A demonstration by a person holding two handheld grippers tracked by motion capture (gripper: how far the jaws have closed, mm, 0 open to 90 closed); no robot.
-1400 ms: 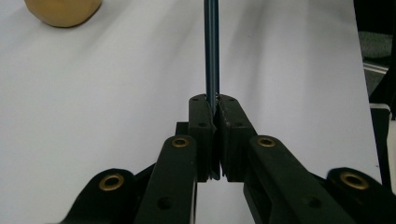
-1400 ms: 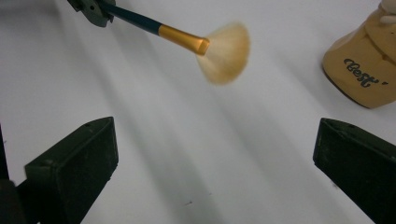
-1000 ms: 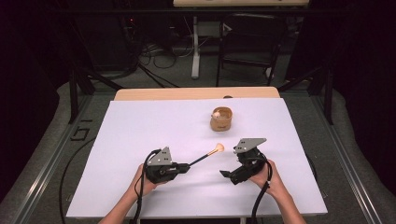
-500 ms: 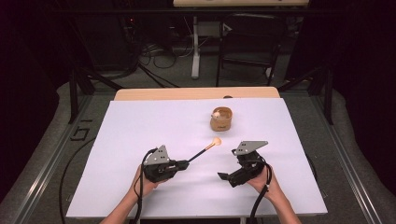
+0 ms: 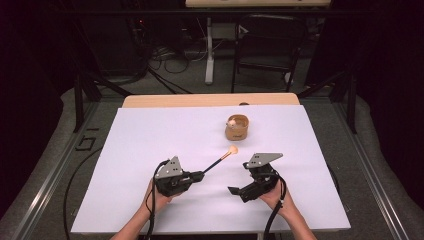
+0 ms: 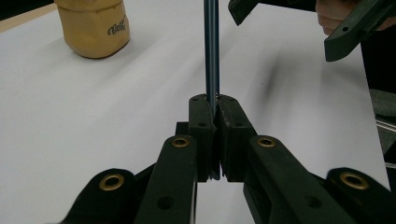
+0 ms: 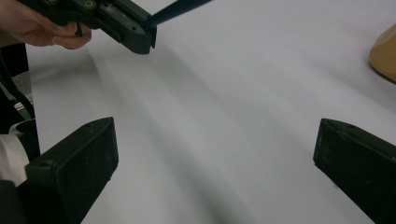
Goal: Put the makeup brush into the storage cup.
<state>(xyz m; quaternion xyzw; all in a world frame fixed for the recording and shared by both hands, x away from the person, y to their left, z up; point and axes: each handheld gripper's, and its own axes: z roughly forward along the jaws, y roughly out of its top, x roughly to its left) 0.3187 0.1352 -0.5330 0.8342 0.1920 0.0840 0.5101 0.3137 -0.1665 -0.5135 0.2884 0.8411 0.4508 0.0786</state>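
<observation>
The left tongs (image 5: 200, 175) are clamped on the bottom end of a thin dark-handled stick (image 5: 216, 163) whose round, pale tip (image 5: 232, 149) hangs above the bench (image 5: 150, 145), short of the tan cup (image 5: 236, 127). So long a lever in so short a grip could swivel or slide between the flat pads if the tip knocks the cup's rim, and the light cup might tip or skid on the smooth white surface. The right tongs (image 5: 235, 190) stand wide with nothing between them, close beside the left pair. The handle looks slim, hard and glossy; the cup is squat and rounded, matte, with a small printed mark. The thing inside it is too small to tell, perhaps another pale ball.
</observation>
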